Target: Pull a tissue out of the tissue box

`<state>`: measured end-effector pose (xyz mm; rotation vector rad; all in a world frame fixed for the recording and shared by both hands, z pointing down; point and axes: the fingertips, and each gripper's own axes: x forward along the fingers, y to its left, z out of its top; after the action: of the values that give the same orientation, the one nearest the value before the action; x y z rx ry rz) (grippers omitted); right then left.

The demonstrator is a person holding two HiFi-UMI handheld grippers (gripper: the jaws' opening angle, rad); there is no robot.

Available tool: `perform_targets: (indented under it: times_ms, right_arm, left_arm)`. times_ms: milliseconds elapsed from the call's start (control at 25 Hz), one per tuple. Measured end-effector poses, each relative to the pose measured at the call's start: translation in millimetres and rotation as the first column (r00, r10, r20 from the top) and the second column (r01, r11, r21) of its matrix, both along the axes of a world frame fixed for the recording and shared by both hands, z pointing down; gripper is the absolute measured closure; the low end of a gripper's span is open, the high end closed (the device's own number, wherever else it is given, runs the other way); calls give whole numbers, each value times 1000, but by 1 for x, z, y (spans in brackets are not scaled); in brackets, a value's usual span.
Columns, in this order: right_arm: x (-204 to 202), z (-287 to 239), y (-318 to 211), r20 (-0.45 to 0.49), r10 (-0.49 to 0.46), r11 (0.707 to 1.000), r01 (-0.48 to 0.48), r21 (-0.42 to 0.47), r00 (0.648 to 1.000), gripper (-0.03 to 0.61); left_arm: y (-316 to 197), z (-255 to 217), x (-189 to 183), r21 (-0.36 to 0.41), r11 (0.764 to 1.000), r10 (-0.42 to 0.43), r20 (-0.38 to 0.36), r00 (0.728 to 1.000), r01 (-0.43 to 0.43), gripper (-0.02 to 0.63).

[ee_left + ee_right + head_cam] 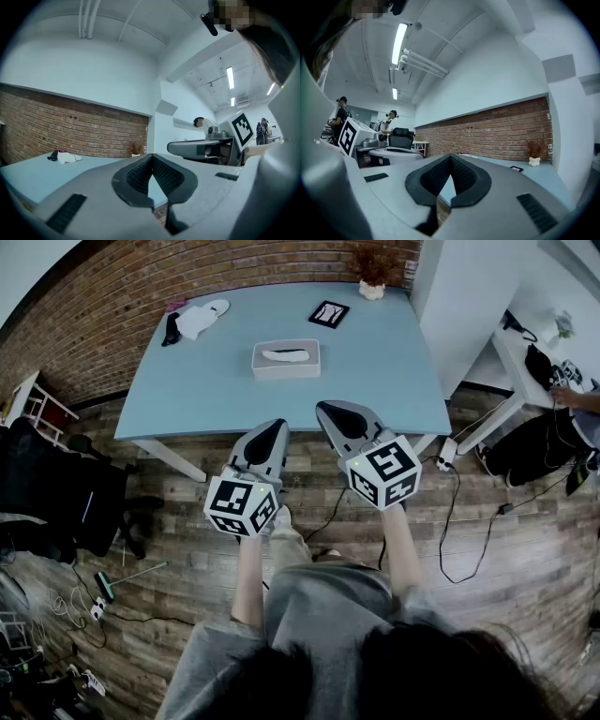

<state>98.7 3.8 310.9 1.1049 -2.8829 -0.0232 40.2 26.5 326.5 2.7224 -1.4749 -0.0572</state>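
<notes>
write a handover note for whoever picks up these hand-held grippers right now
Left hand-held gripper: shut, empty, held level short of the table.
Right hand-held gripper: shut, empty, level beside it.
Tissue box: mid-table, a tissue showing in its top opening, untouched.
Done: nothing yet.
Left to do: reach in, open one hand-held gripper, pinch the tissue, pull it out.

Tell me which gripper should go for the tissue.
Right, probably: the right gripper reaches over the table edge, nearer the tissue box than the left gripper. Both are shut and empty.
</notes>
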Motion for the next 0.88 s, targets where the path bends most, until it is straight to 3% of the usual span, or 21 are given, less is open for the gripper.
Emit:
perform_targets:
  times_ms: [880]
  right_arm:
    - [-3,-1,6,22,-10,1000,11,-10,1000,580]
  left_arm:
    - [5,0,-6,-8,1000,2,10,1000,-2,611]
